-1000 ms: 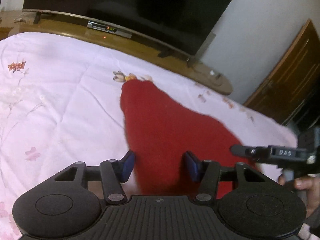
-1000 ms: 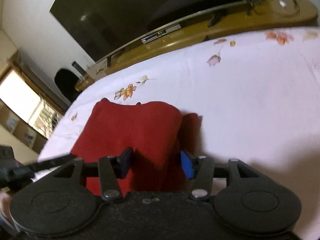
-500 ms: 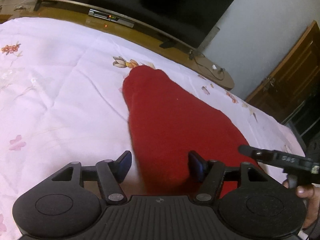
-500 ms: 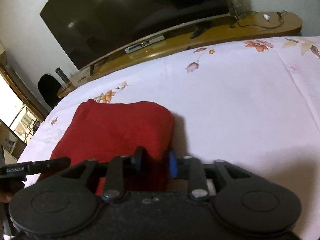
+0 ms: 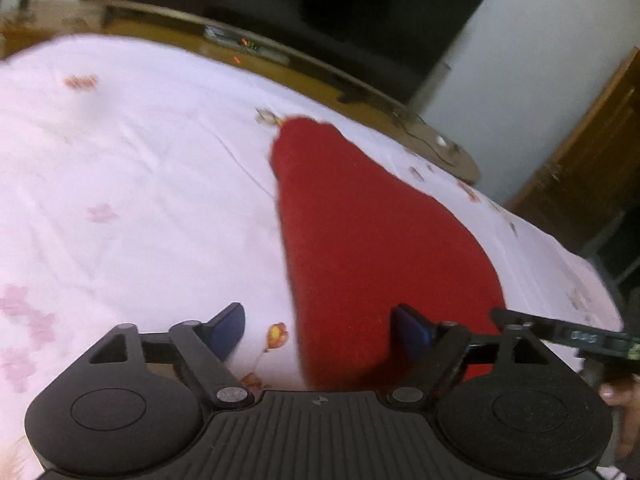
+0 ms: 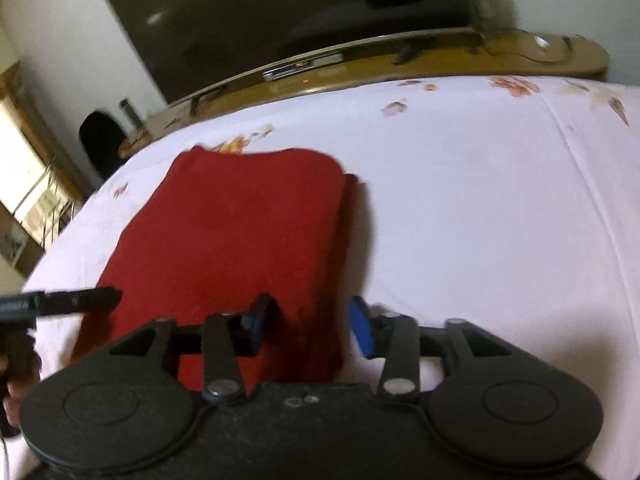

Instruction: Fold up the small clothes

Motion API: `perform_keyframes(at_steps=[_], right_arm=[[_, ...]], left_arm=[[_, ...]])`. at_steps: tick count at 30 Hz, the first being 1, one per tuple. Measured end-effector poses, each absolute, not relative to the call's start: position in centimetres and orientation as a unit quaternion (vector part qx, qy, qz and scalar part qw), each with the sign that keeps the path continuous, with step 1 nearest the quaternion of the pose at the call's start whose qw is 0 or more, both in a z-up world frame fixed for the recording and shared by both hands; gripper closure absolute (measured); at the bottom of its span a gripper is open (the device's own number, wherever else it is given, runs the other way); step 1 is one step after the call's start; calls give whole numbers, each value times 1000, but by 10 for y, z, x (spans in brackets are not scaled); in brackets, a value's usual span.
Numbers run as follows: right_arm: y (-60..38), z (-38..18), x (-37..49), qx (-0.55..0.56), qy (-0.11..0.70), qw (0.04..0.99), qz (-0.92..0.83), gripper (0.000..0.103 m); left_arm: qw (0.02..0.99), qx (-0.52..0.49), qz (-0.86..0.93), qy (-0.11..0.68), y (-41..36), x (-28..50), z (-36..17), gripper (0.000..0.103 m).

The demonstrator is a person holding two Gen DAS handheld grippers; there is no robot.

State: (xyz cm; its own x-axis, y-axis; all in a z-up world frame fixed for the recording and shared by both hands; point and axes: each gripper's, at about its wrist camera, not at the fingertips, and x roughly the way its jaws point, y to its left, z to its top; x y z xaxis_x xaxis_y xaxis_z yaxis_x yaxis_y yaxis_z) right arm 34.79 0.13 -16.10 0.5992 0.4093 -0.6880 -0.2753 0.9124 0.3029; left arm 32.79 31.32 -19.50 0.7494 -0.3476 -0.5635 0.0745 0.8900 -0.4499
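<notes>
Red folded garment (image 5: pixel 372 248) lay flat on the floral bedsheet (image 5: pixel 132 184), its near edge between my left gripper's (image 5: pixel 320 330) and right gripper's (image 6: pixel 308 326) parted jaws.

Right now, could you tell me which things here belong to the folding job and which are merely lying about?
For the job:
- red garment, folded on the bedsheet
- left tool, open
- right tool, open

Lying about:
- TV
- wooden stand
- set-top box
- wooden door
</notes>
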Motion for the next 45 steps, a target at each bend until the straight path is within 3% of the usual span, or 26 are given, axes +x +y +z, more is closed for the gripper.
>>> perform_keyframes(at_steps=[2, 4, 5, 9, 27, 45], right_arm=[[-3, -150, 339, 84, 389, 897, 192, 53], [-9, -135, 321, 87, 369, 904, 198, 38], [-12, -127, 310, 90, 354, 909, 198, 34], [-30, -101, 258, 107, 318, 924, 186, 23], [-25, -59, 98, 5, 301, 938, 172, 17], [-23, -41, 70, -13, 279, 944, 176, 17]], left_arm=[[924, -179, -94, 324, 309, 310, -185, 13], [931, -164, -80, 317, 305, 287, -174, 8], [934, -159, -69, 311, 301, 271, -168, 0], [938, -152, -38, 310, 287, 216, -152, 0], [957, -111, -19, 268, 201, 39, -92, 0], [960, -110, -31, 256, 186, 29, -80, 0]])
